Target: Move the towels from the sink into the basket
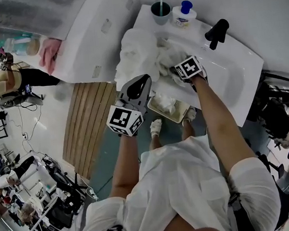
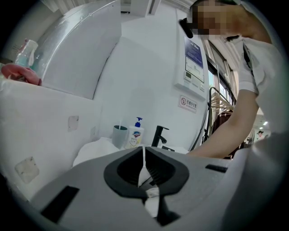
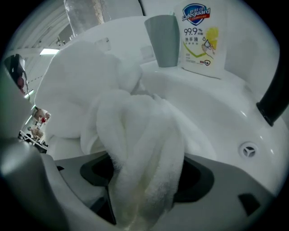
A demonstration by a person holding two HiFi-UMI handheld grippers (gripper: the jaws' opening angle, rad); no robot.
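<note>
Jaws clamp towel on right gripper, press together on left gripper.

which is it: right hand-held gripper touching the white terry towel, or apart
Touching: the right gripper view shows the right hand-held gripper clamped on the white terry towel.

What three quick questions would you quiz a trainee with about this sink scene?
1. True or false: the right gripper grips a towel.
2. Where is the basket? A on the floor below the sink; B hanging on the wall; C on a chair.
3. Fill in: beside the soap stands a grey ___.
Key: 1 true; 2 A; 3 cup.
</note>
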